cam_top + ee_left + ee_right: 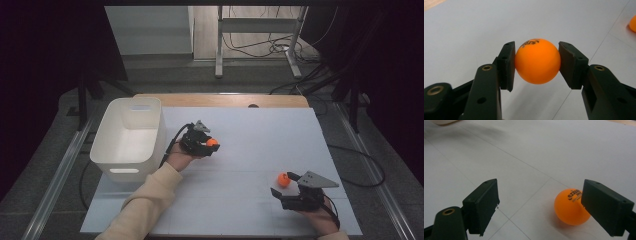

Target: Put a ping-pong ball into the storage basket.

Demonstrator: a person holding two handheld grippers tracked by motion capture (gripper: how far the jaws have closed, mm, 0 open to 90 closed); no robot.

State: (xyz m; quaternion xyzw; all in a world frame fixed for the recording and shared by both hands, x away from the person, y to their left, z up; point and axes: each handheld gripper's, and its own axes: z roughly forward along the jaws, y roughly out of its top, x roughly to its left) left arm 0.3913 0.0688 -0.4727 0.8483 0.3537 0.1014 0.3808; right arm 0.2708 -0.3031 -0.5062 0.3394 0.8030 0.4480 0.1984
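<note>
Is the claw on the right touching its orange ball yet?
Cannot tell. In the right gripper view the right hand-held gripper stands open, and one jaw overlaps the ball, hiding any gap or contact.

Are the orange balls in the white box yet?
Not yet. The white bin looks empty. The left gripper is shut on one orange ball, lifted beside the bin. The right gripper is open around the second ball, which sits on the table.

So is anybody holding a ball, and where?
The left hand-held gripper pinches one orange ball at its sides. The right hand-held gripper holds nothing.
</note>
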